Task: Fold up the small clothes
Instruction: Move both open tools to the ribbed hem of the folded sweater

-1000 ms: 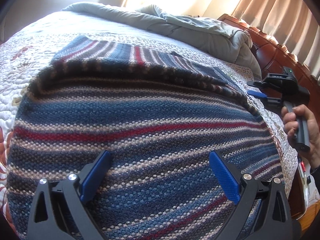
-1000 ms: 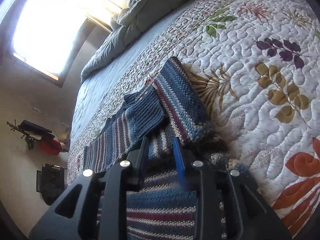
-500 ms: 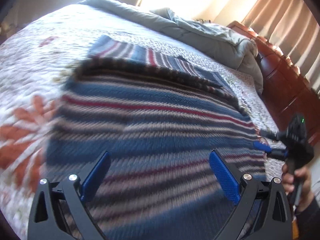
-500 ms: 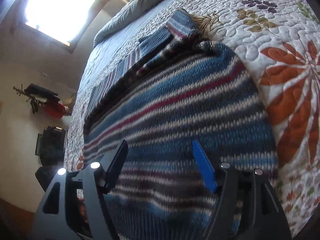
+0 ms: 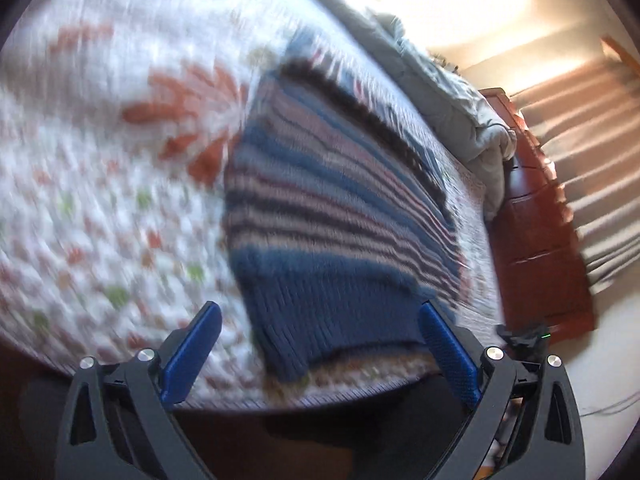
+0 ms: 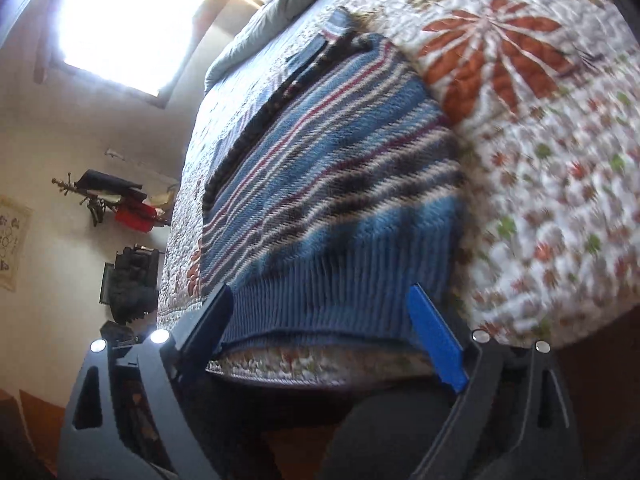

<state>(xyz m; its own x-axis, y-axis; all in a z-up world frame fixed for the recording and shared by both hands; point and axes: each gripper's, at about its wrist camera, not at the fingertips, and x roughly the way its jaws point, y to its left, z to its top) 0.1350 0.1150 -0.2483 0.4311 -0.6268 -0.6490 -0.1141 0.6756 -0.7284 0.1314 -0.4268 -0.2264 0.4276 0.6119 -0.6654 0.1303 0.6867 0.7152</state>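
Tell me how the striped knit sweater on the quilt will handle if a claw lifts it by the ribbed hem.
The striped sweater would probably flop and drape: it lies limp on the quilt. Its thick knit suggests some heft, and the ribbed hem may stretch.

Sunlit window [image 6: 116, 24], curtains [image 5: 592, 184], perhaps wooden footboard [image 5: 540, 216].

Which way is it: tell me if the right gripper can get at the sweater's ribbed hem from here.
Probably yes. The right gripper has its jaws opening with nothing between them, and the ribbed hem of the striped sweater lies flat at the quilt's near edge, just ahead, uncovered.
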